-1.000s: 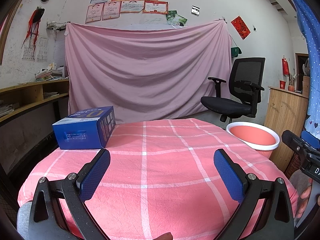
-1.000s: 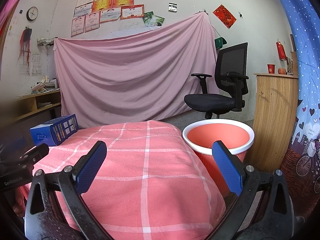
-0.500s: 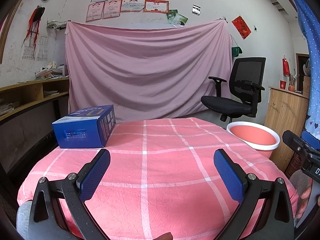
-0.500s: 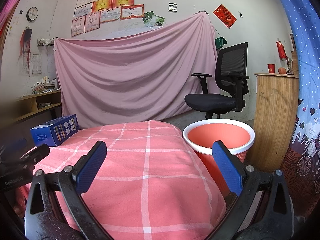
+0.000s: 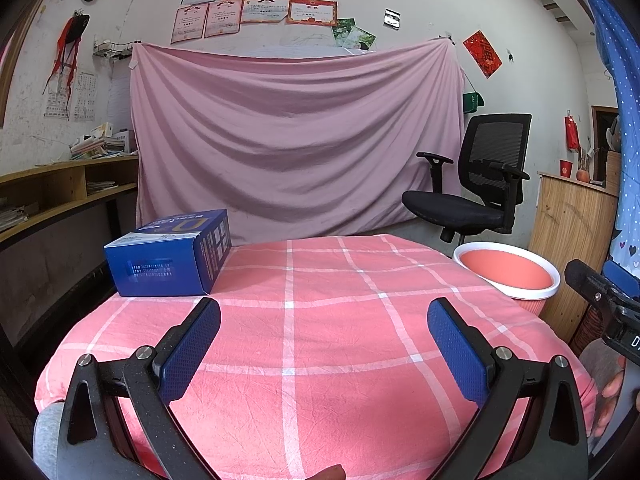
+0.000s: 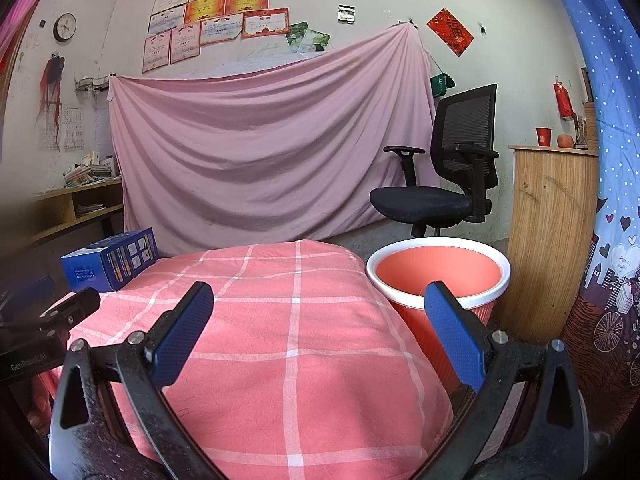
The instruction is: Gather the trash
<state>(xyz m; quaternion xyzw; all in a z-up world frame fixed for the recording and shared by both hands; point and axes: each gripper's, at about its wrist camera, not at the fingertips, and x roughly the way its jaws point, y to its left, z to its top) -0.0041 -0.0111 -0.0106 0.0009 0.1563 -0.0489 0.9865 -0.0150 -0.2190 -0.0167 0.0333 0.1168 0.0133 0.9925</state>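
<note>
Left wrist: left tool (image 5: 324,344) level, jaws wide apart.

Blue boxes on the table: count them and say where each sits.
1. The blue box sits on the pink checked tablecloth at the table's far left corner, ahead of the left gripper. None shows in the bin, though its bottom is hidden.

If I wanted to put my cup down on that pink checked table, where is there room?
Nearly anywhere: the pink checked tablecloth lies bare from the blue cardboard box at its far left corner across to the edge beside the orange bin with a white rim. Only the box's corner is taken.
</note>
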